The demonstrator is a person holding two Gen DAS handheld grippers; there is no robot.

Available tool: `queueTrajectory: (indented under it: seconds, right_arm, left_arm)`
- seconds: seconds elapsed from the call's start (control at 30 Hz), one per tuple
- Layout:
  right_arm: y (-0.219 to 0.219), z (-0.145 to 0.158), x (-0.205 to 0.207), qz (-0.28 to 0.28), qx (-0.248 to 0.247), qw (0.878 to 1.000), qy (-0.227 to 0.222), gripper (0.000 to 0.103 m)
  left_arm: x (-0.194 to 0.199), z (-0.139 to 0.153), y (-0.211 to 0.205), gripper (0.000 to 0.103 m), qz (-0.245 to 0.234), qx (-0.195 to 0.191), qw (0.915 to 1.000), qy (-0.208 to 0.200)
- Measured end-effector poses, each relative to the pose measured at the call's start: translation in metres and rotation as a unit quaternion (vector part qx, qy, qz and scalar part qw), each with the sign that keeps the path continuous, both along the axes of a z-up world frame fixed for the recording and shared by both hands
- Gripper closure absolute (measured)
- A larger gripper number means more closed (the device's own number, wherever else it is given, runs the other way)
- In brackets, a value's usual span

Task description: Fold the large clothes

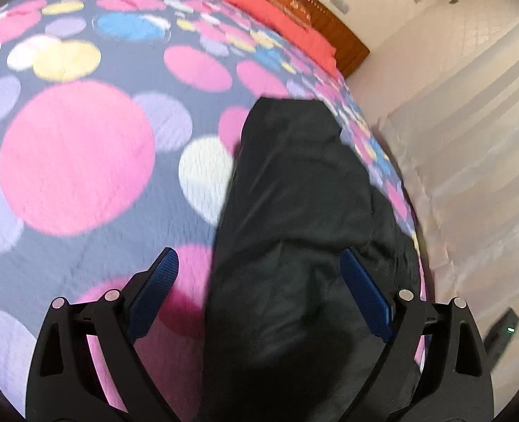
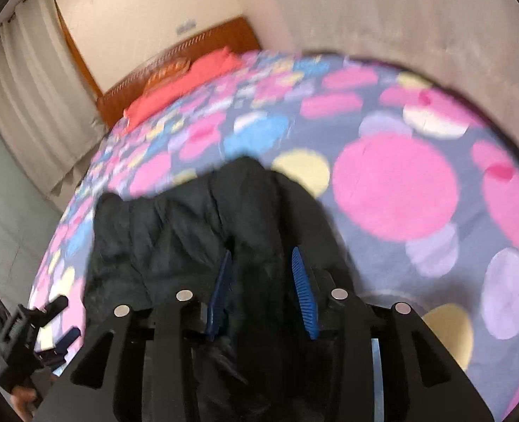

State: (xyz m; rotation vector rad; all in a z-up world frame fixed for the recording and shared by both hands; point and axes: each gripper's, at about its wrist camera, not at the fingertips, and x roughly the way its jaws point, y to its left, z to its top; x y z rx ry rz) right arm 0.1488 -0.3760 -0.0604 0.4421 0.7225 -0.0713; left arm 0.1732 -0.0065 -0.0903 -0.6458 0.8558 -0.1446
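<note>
Fabric of one black garment [image 2: 196, 232] is lying bunched on the spotted bedspread [image 1: 76, 158], near the bed's edge, and both tools are working over it. One right gripper [image 2: 261, 274] is sitting low on the cloth with a raised fold running between its two blue pads [image 2: 303, 292]; the pads are standing only a little apart, and blur is making it hard to say whether they are truly pinching that fold or merely straddling it, so I cannot tell. One left gripper [image 1: 259, 274] is hanging above the same garment [image 1: 294, 211] with its two blue fingers [image 1: 154, 295] spread wide and nothing between them but air, the left finger over bedspread and the right over dark cloth. That stance is probably meant to let it drop onto the garment's near edge, which is lying just ahead of and below it, while the right tool is anchoring or lifting the ridge beyond its own tips. The left tool is also showing at the lower left of the right camera's view [image 2: 24, 337]. Far ahead of both tools, one red pillow [image 1: 277, 17] is resting against one wooden headboard [image 2: 203, 45], and pale curtains [image 2: 38, 105] are hanging off to the side. The folding looks only partly done, judging by how rumpled the cloth is.
</note>
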Motion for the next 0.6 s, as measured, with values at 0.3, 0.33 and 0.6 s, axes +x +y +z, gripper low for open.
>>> queueTrajectory:
  seconds: [0.3,0.33,0.6]
  right_arm:
    - [0.028,-0.020,0.055,0.043,-0.027,0.998,0.025,0.066]
    - [0.027,-0.027,0.056,0.039,-0.029,0.998,0.031,0.066]
    - [0.017,-0.075,0.072,0.036,-0.006,0.999,0.039,0.069]
  left_arm:
    - [0.034,-0.018,-0.037,0.010,0.005,0.021,0.9994,0.028]
    - [0.037,-0.022,-0.037,0.010,0.006,0.019,0.9992,0.033]
    - [0.055,-0.044,-0.055,0.006,0.015,0.068,0.9962,0.054]
